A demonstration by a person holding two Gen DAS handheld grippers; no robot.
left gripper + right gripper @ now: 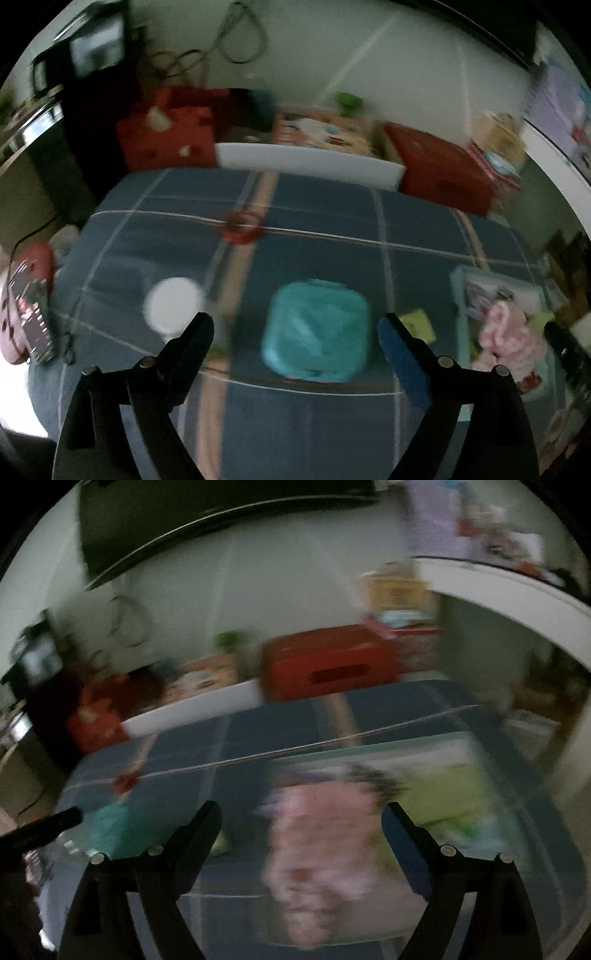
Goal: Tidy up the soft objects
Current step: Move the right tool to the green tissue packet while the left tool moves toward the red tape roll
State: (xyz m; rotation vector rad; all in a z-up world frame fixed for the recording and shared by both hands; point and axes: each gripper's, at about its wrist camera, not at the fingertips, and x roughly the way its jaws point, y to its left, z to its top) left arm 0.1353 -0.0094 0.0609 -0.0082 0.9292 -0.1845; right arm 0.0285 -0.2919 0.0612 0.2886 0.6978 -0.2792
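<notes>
Left gripper (295, 334) spread wide and empty above teal pouch (316, 330), right gripper (301, 823) likewise released over blurred pink soft toy (325, 867), both above blue plaid bedspread (314, 206).

So there's a teal cloth (316, 330), folded into a chunky rounded square, lying flat in the middle of the blue plaid bedspread (314, 214). Off to its right sits a pink fuzzy garment (508, 341), all crumpled up, in a shallow pale tray (458, 291) with a printed picture on its bottom. A small yellow-green piece (417, 323) lies on the bedspread between the cloth and the tray. From the right wrist view the pink garment (325, 864) is just a big blurry heap, details too smeared to make out.
</notes>
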